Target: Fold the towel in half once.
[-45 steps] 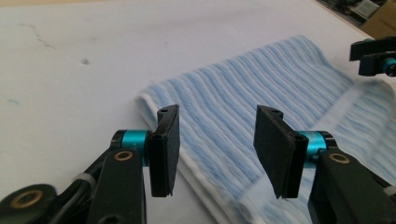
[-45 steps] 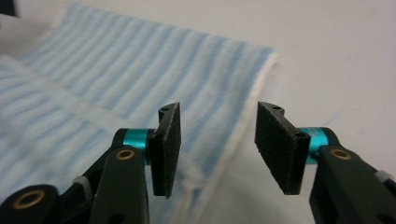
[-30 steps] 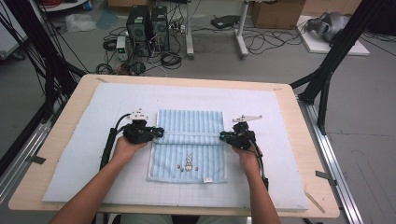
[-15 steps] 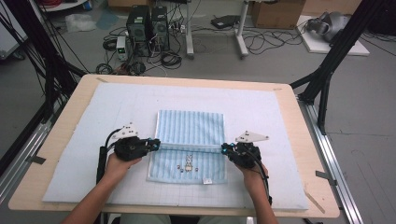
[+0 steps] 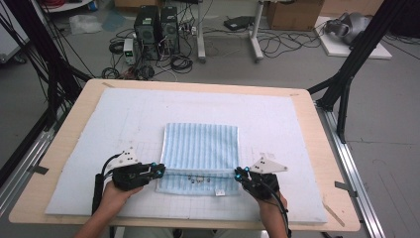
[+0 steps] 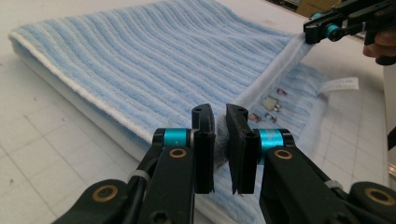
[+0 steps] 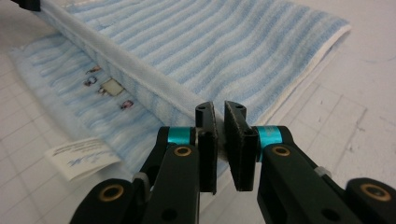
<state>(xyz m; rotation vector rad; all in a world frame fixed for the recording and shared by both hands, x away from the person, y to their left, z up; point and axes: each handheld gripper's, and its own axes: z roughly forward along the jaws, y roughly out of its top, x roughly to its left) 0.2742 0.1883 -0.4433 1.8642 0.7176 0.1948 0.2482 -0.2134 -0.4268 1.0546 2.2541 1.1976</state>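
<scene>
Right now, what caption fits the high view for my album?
Two grippers, left and right, pinch a striped blue towel, folding it.

the white label (image 7: 79, 157) sewn to the striped towel (image 7: 224, 51) carries faint script too blurred to read.

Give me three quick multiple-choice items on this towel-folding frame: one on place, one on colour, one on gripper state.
1. Where is the white care label?
A. on the towel's near edge
B. on its far edge
C. on the bare table

2. What colour is the towel?
A. plain green
B. light blue with stripes
C. red check

3. What is the left gripper doing?
A. hanging open above the mat
B. shut on nothing
C. shut on a corner of the towel

Answers: 1 A, the label juts from the edge nearest the person; 2 B, pale blue ribs show in every view; 3 C, cloth is pinched between its jaws, as with the right gripper.
</scene>
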